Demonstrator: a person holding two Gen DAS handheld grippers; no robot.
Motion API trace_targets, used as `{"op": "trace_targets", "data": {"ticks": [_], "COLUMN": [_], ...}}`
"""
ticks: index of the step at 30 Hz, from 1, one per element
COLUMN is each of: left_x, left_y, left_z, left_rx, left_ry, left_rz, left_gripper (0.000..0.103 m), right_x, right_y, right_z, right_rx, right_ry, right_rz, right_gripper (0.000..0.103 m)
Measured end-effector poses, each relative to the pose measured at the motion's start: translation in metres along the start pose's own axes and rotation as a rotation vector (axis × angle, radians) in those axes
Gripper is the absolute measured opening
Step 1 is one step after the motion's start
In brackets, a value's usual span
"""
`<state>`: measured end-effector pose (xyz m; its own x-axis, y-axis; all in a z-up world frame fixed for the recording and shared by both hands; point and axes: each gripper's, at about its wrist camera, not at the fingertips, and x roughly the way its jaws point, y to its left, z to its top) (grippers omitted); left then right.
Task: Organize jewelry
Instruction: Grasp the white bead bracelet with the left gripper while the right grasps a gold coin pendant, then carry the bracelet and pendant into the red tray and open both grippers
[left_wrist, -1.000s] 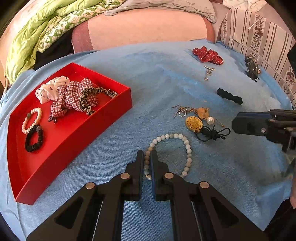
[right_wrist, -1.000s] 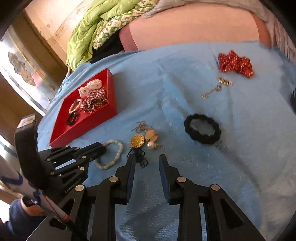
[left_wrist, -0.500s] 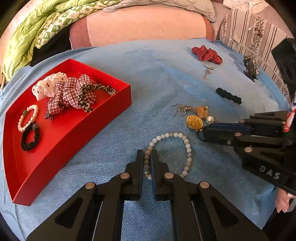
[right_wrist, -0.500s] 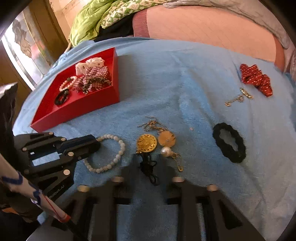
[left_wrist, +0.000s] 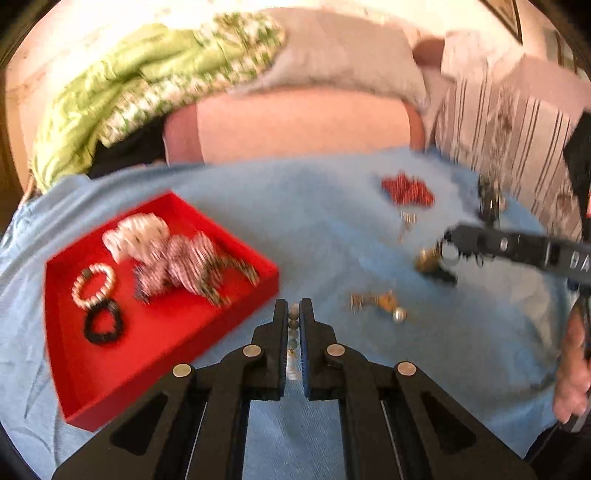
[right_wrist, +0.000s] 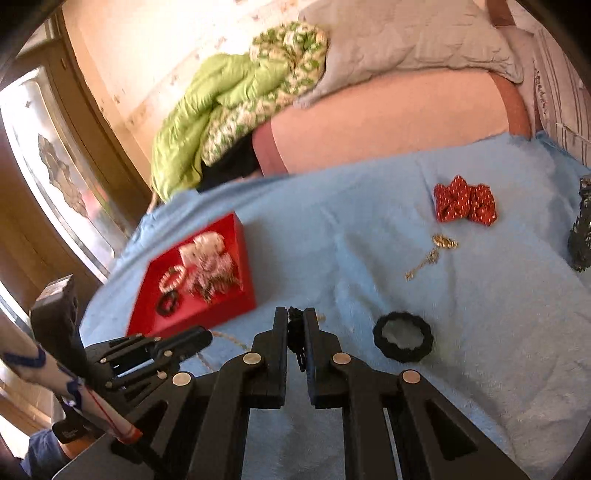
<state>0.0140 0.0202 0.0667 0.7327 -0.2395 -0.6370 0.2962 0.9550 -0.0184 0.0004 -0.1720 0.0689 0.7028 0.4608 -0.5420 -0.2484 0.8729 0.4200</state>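
The left gripper (left_wrist: 294, 314) had its jaws clenched on the pale bead bracelet (left_wrist: 293, 325), whose beads showed in a line in the narrow gap between the two fingers, lifted off the blue bedspread (left_wrist: 332, 229). The right gripper (right_wrist: 295, 325) had its jaws clenched on a black cord (right_wrist: 295, 334), which ran up between the fingers; in the left wrist view a gold pendant (left_wrist: 426, 258) hung from that cord at the gripper's tip, above the bedspread.

The red tray (left_wrist: 177, 350) sat towards the left edge of the bed. Inside it lay a white scrunchie (left_wrist: 135, 234), a plaid scrunchie (left_wrist: 188, 262), a pearl bracelet (left_wrist: 94, 284) and, touching it, a black bead bracelet (left_wrist: 103, 323).

On the bedspread to the right of the tray lay a small cluster of gold chain and a pearl (left_wrist: 380, 304). A black scrunchie (right_wrist: 402, 336) lay just right of the right gripper's fingers. Farther back, near the bed's far edge, were a red dotted scrunchie (right_wrist: 465, 203) and, just in front of it, a thin gold chain (right_wrist: 432, 254). A dark hair clip (right_wrist: 581, 229) lay at the right edge. A green quilt (right_wrist: 221, 110) was heaped behind the bed.
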Motion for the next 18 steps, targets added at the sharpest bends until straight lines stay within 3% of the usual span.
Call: {"op": "trace_targets", "data": {"ticks": [6, 18], "left_x": [-0.014, -0.012], "left_y": [0.009, 0.013], "left_z": [0.010, 0.013], "left_rx": [-0.003, -0.004], "left_ry": [-0.075, -0.065], "left_rz": [0.050, 0.084], "left_gripper": [0.006, 0.006], "right_x": [-0.002, 0.009], "right_y": [0.000, 0.008], "right_z": [0.002, 0.000], "right_rx": [0.016, 0.013], "right_ry": [-0.013, 0.006], "right_rz": [0.011, 0.038], "right_gripper": [0.009, 0.009]}}
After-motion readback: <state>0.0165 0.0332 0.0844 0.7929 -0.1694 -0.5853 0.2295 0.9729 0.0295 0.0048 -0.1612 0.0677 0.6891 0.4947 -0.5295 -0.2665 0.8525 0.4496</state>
